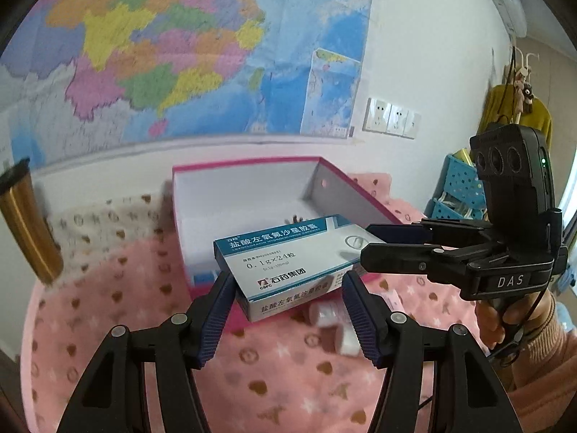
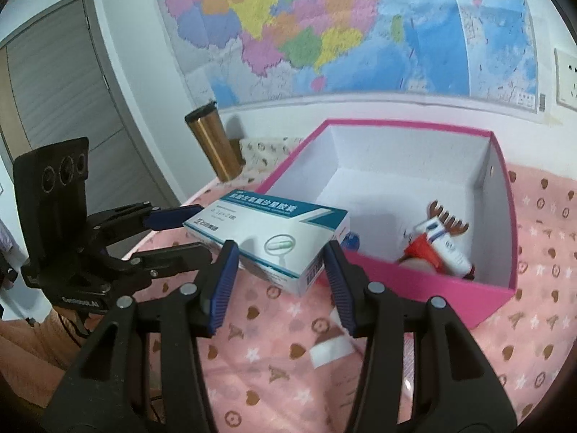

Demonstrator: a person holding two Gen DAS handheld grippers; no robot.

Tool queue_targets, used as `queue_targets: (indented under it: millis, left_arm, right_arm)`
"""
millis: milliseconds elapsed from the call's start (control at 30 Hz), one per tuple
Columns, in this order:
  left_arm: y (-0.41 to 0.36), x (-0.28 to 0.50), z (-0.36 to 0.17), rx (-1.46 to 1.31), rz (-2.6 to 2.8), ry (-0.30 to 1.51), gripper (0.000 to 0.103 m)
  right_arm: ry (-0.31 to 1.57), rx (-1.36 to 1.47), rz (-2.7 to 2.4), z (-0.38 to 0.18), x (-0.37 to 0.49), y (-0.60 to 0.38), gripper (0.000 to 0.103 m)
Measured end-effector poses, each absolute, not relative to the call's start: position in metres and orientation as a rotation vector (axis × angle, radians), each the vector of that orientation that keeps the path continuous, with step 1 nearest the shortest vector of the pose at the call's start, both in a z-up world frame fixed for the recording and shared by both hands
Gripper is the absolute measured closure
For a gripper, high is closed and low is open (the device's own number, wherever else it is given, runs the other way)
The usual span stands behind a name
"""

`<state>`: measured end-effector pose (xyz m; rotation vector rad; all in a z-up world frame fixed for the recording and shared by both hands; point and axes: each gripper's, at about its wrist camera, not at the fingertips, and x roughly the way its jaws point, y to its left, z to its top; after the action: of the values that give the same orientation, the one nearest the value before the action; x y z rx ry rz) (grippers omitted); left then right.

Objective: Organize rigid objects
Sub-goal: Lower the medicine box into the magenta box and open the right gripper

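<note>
Left wrist view: left gripper (image 1: 286,290) clamped on one end of the medicine box (image 1: 288,259), held clear above the pink blanket (image 1: 144,324); right gripper (image 1: 371,241) pinching the far end. Pink bin (image 1: 249,169) just behind, open. Small white items (image 1: 331,321) lying below on the blanket.

Right wrist view: right gripper (image 2: 281,270) closed on the near end of the box (image 2: 274,231), left gripper (image 2: 180,232) on the other end. Box hanging beside the bin's (image 2: 414,126) near corner; toy (image 2: 438,241) already inside.

Probably best: keep both grips even and level, carry over the rim, lower onto bare floor left of the toy, release together.
</note>
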<state>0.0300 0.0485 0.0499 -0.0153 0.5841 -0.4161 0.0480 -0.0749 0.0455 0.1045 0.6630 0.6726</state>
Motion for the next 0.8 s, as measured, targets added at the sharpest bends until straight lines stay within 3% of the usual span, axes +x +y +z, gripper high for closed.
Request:
queue_targets:
  millis: [800]
  left_arm:
    - [0.056, 0.12, 0.015, 0.019, -0.328, 0.73, 0.041]
  right_arm:
    - [0.775, 0.136, 0.673, 0.008, 0.135, -0.066, 0.051]
